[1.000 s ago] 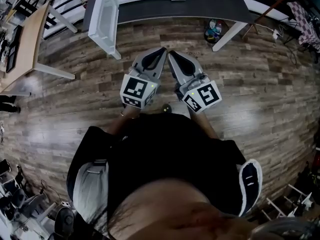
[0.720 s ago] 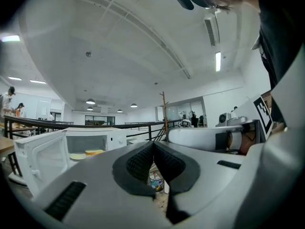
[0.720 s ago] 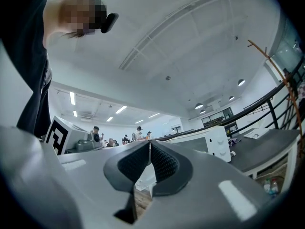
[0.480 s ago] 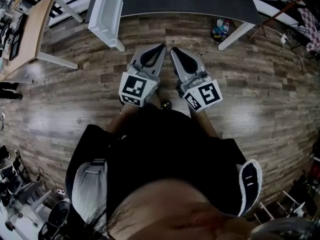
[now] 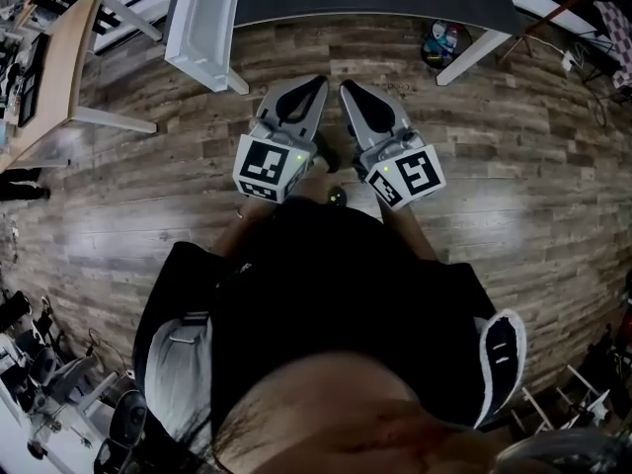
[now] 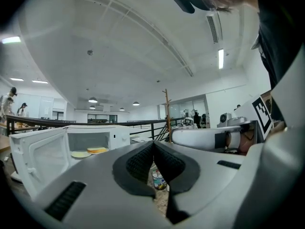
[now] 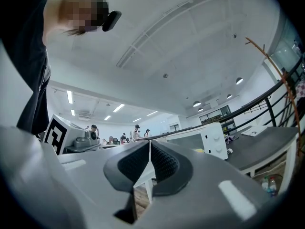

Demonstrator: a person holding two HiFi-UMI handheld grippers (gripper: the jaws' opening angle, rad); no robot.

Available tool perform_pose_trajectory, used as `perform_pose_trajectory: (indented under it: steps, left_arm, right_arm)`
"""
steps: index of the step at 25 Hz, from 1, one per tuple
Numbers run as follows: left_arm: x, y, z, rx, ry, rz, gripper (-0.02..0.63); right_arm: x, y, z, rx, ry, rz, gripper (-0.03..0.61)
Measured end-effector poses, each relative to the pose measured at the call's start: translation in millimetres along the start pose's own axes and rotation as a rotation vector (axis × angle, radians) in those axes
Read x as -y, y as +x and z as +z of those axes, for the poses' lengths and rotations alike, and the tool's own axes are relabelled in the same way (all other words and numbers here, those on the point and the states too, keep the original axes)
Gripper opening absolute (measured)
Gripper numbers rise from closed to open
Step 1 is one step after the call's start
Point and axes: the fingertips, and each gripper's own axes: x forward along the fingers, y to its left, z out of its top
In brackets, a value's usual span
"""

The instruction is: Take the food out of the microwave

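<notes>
**Step in hand:** the approach, by my reading; no reach has begun. You stand back from the counter (image 5: 375, 3) with both grippers over the floor (image 5: 513, 166), well apart from the microwave (image 6: 116, 136).

**Left gripper** (image 6: 153, 146): fingers (image 6: 137, 165) closed pad to pad, with nothing between them.

**Right gripper** (image 7: 150, 147): the same, closed and empty.

**Door** (image 6: 33, 163): swung fully open at the left of the cavity. In the head view it juts out past the counter's edge.

**Doing it well:**
- Step in square to the cavity and keep your left arm clear of the door.
- Spread the fingers of the gripper you will use before it enters, not inside, where the walls leave little room.
- Come in level and low, and take the plate by its near rim rather than pinching the food itself.
- Draw straight back and keep it flat (a tilt would likely slide the food off).

**Food** (image 6: 97, 150):
- It lies inside the microwave on the cavity floor, seen through the open front in the left gripper view.
- It is a flat yellow-orange piece, thin and slab-like, perhaps bread or a sandwich; it is too small to say more.
- It sits at the right of a pale round plate (image 6: 80, 154), touching or overlapping its edge; I cannot tell which.
- It looks light and soft, so you would do best to carry it on the plate.
</notes>
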Motion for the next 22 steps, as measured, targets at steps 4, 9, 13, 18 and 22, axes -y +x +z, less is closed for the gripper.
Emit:
perform_pose_trajectory:
  steps: [4,9,13,18,22]
  left_arm:
    - [-11,7,-3,0.005,0.005,0.008,0.008]
    - [-29,16,-19,-0.025,-0.043,0.026,0.007]
    - [-42,30,-23,-0.028,-0.044,0.027,0.007]
    - [-60,37,-34,-0.05,-0.055,0.041,0.008]
    - [-68,48,-40,-0.059,-0.062,0.046,0.007]
  right_arm:
    - [8,14,-4,-0.015,0.003,0.012,-0.003]
    - [13,30,-19,-0.063,0.013,0.024,-0.003]
    - [29,41,-24,-0.07,0.031,0.012,-0.003]
    - [42,55,-32,-0.078,0.045,-0.002,-0.003]
    - [54,66,-38,-0.093,0.051,-0.002,-0.003]
